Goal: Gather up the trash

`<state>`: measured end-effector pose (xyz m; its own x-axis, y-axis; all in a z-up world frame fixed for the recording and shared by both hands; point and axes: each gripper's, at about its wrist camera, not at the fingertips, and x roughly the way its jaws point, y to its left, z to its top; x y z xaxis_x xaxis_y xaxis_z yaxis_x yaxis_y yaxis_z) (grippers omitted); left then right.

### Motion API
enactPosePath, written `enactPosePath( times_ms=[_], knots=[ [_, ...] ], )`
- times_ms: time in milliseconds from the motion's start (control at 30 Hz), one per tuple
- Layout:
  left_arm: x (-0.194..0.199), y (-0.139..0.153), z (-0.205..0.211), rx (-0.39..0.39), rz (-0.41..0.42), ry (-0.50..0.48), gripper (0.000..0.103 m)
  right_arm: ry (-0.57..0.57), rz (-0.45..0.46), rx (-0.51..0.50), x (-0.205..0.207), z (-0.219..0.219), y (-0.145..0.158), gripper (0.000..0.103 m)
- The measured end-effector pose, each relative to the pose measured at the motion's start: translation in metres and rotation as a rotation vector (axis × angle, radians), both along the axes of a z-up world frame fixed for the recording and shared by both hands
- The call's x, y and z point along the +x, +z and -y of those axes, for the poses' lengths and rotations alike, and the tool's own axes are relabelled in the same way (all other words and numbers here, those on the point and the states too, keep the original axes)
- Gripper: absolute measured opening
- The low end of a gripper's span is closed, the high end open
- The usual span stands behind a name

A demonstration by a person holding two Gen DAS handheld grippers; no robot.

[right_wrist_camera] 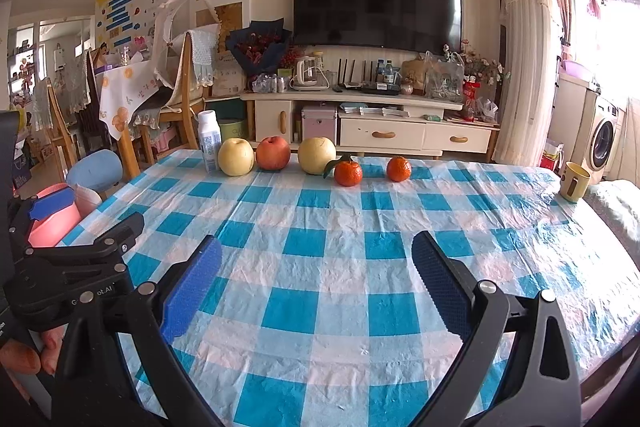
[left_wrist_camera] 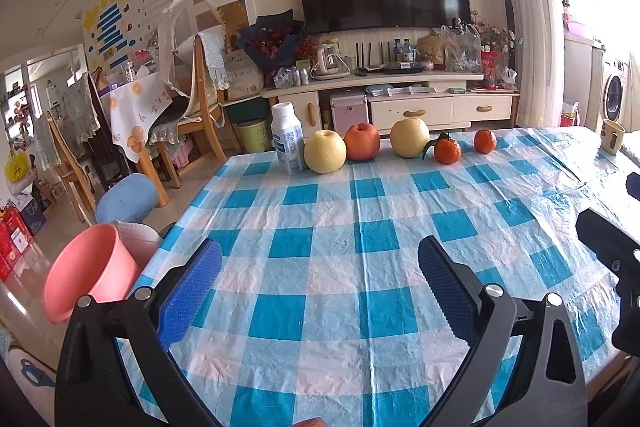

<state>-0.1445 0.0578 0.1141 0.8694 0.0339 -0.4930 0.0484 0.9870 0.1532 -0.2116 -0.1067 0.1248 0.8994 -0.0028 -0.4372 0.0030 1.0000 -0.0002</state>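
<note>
Both grippers hang above the near part of a surface covered with a crinkled blue-and-white checked plastic cloth (left_wrist_camera: 320,227), and neither touches anything on it. The left gripper (left_wrist_camera: 320,291) has its jaws spread wide with only bare cloth between the blue ribbed pads (left_wrist_camera: 192,291). The right gripper (right_wrist_camera: 316,287) stands the same way, jaws wide and empty; in its view the left gripper shows at the lower left edge, with fingertips of a hand (right_wrist_camera: 28,355) on its handle.

The white plastic bottle with a blue printed label (left_wrist_camera: 287,139) stands upright at the far edge of the cloth, well apart from both grippers. Just right of the bottle, touching or nearly touching it, sits a pale yellow round pear (left_wrist_camera: 325,151). Beyond that along the same far edge come a red apple (left_wrist_camera: 362,141), a second pale yellow pear (left_wrist_camera: 409,137), a small orange tangerine with a green leaf (left_wrist_camera: 447,149) and a second small tangerine (left_wrist_camera: 485,140), each a little apart from the next. Far to the right of the bottle, near the cloth's right corner, stands a yellow mug (right_wrist_camera: 574,181).

Left of the bottle and lower, off the surface's left edge, a pink plastic bucket (left_wrist_camera: 86,271) stands open with a pale bag against its far side.
</note>
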Motion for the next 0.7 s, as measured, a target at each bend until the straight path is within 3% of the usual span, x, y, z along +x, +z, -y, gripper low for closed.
enactPosePath(
  times_ms=[300,600,700],
  knots=[
    [0.018,-0.015,0.005,-0.003,-0.050,-0.015,0.097,-0.001,-0.036,0.005,0.011,0.000,-0.011,0.096],
    [0.078,-0.066,0.021,-0.049,-0.276,0.016,0.097,-0.047,-0.201,0.062,0.075,0.025,-0.044,0.096],
    [0.100,-0.088,0.026,-0.059,-0.364,0.039,0.097,-0.065,-0.272,0.024,0.103,0.034,-0.062,0.096]
  ],
)
